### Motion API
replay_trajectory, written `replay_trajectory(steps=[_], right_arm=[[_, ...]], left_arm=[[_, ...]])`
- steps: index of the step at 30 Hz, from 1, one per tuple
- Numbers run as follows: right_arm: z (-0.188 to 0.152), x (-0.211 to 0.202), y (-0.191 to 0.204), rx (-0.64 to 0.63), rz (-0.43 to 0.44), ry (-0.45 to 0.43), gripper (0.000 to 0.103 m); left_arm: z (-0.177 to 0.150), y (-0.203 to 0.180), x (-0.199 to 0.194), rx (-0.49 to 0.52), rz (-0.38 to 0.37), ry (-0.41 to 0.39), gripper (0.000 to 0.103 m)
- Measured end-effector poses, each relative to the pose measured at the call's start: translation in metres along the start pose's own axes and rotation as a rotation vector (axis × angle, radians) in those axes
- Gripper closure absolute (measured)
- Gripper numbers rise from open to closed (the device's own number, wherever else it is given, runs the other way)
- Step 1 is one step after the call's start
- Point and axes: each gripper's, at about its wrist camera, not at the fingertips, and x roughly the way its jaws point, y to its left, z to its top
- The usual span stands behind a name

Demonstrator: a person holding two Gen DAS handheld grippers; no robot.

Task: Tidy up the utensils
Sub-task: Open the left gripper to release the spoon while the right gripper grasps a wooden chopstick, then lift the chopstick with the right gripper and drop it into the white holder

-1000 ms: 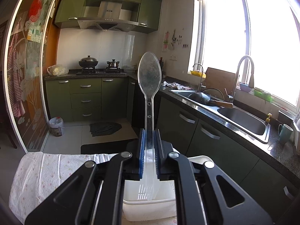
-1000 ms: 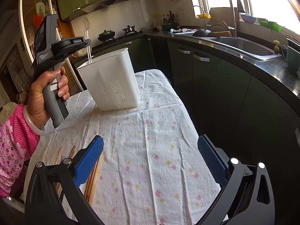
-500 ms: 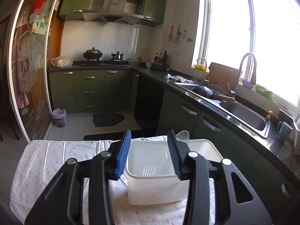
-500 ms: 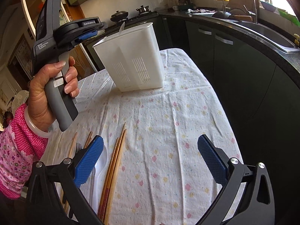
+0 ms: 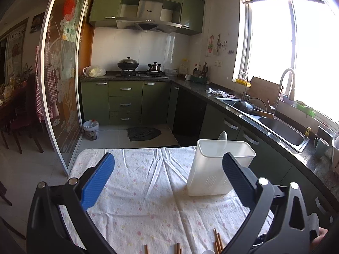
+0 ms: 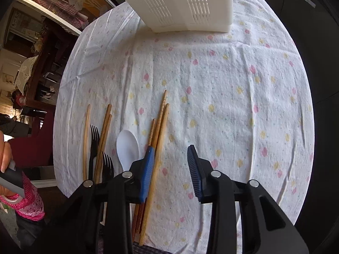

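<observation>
Scene: a tabletop under a flowered cloth, with loose utensils at the lower left of the right wrist view and a white utensil holder at the top edge.
Holder contents: in the left wrist view a clear spoon stands in the white utensil holder, bowl up above the rim.
Left gripper: jaws opening, spread wide, nothing between them; it faces the holder from across the cloth.
Right gripper: jaws closing, pointed steeply down at the cloth; only bare cloth lies in the gap, so no grip yet.
Nearest target: a bundle of wooden chopsticks lies touching or just beside the outer face of the left-hand pad in the frame, not inside the gap.
Key relation: the chopsticks lie just left of the jaw gap in the frame; judged, a small shift to frame left is needed before closing.
Long axis: the chopsticks run from lower frame to upper frame, tips toward the holder, roughly parallel to the pads.
Other items: a white spoon, black forks and more chopsticks lie further left.
Nearer hand: the right.
</observation>
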Motion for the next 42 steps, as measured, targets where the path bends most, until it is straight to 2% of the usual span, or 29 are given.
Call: replay_trajectory(steps=[3, 6, 9, 15, 21, 23, 25, 28, 35, 38, 42], right_arm=[[-0.008, 0.006, 0.012, -0.026, -0.019, 0.038, 0.071], [-0.011, 0.006, 0.023, -0.045, -0.047, 0.039, 0.071], [-0.012, 0.01, 0.031, -0.051, -0.109, 0.041, 0.072], [-0.013, 0.016, 0.033, -0.039, -0.164, 0.055, 0.072], [-0.012, 0.03, 0.057, -0.078, -0.237, 0.079, 0.072], [-0.011, 0.032, 0.062, -0.09, -0.276, 0.088, 0.079], [-0.009, 0.032, 0.064, -0.086, -0.3, 0.086, 0.08], [-0.009, 0.034, 0.07, -0.084, -0.283, 0.089, 0.089], [-0.007, 0.03, 0.065, -0.08, -0.266, 0.082, 0.095], [-0.008, 0.013, 0.046, -0.044, -0.193, 0.026, 0.095], [-0.013, -0.026, 0.032, -0.003, -0.073, -0.126, 0.095]], left_arm=[[-0.008, 0.013, -0.007, -0.023, -0.019, 0.036, 0.006], [-0.012, 0.021, -0.011, -0.033, -0.034, 0.057, 0.006], [-0.014, 0.019, -0.013, -0.03, -0.043, 0.062, 0.006], [-0.012, 0.019, -0.019, -0.029, -0.067, 0.053, 0.006], [-0.01, 0.02, -0.023, -0.024, -0.077, 0.049, 0.006], [-0.011, 0.02, -0.024, -0.02, -0.08, 0.053, 0.006], [-0.011, 0.02, -0.025, -0.017, -0.085, 0.053, 0.006], [-0.012, 0.02, -0.026, -0.01, -0.09, 0.052, 0.006], [-0.013, 0.023, -0.023, -0.025, -0.1, 0.077, 0.006], [-0.013, 0.025, -0.025, -0.018, -0.087, 0.068, 0.006], [-0.011, 0.03, -0.023, -0.03, -0.079, 0.069, 0.006]])
